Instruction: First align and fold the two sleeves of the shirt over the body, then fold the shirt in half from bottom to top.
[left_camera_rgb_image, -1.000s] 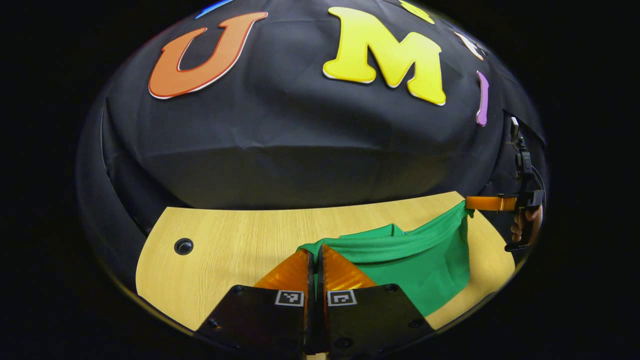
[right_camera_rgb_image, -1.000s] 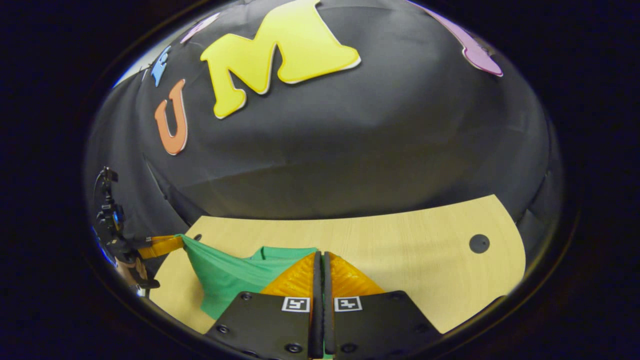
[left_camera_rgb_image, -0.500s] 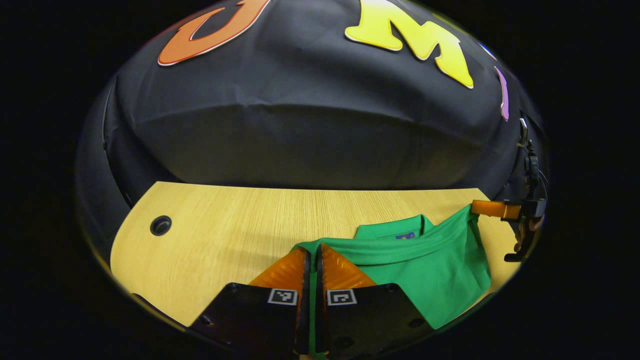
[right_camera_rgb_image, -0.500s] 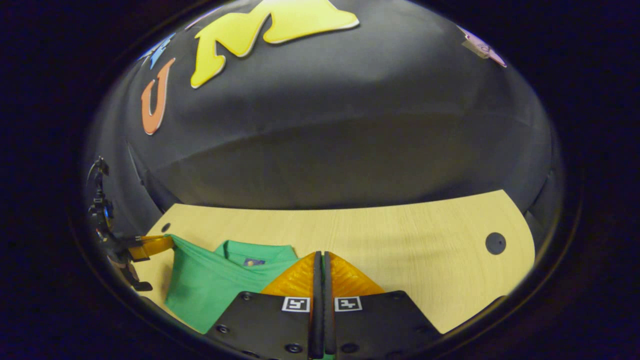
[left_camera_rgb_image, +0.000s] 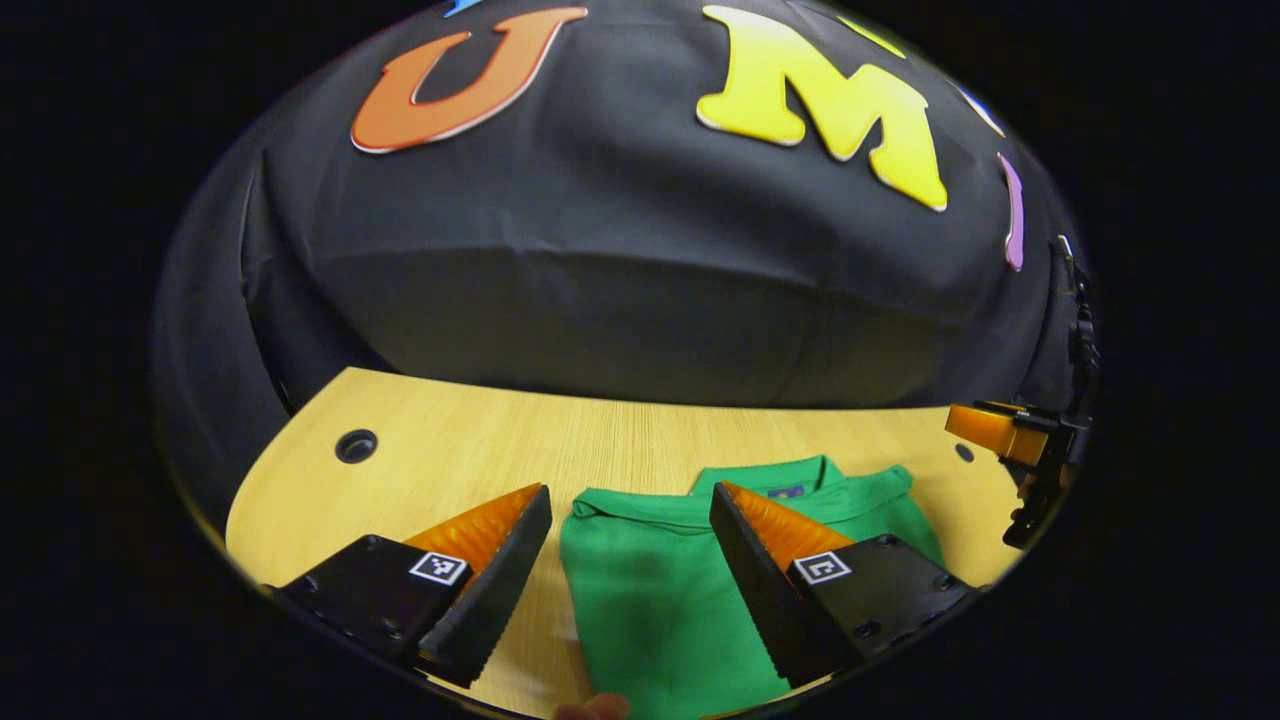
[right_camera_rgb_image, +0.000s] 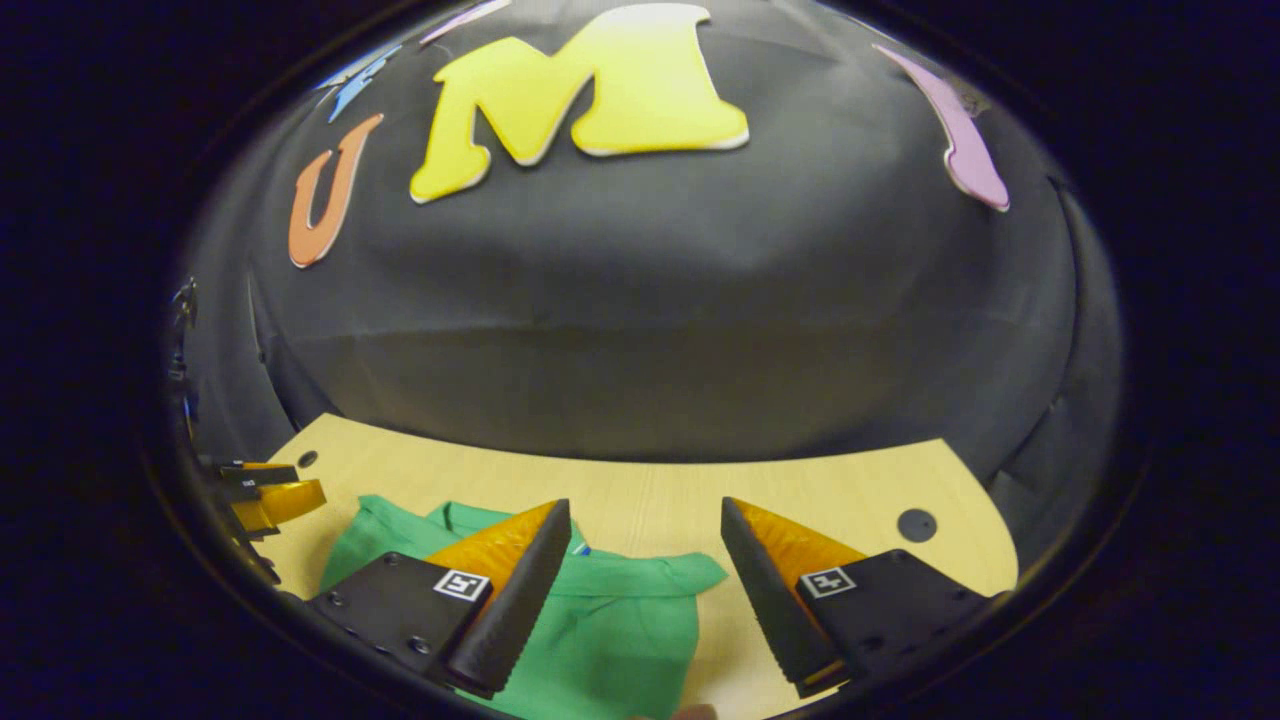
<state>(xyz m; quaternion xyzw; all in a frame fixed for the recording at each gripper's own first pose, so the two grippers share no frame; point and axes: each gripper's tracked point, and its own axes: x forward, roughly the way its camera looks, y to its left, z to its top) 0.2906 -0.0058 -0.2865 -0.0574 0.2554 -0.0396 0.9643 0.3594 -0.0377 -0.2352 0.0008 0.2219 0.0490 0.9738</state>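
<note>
Shirt (left_camera_rgb_image: 650, 590) folded on table (left_camera_rgb_image: 450, 470), apparently flat, below both released tongs (left_camera_rgb_image: 630, 530) (right_camera_rgb_image: 645, 545).

One green shirt (left_camera_rgb_image: 650, 590), two claws (left_camera_rgb_image: 630, 560) (right_camera_rgb_image: 645, 570), one table (left_camera_rgb_image: 600, 445).

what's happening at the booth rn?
A person is folding a green shirt on the wooden table with two handheld grippers. Both the left gripper and the right gripper are open and hold nothing. The shirt lies on the table in a compact fold, collar at the far end, with one folded edge running across just below it. The bottom-to-top fold looks done.
</note>
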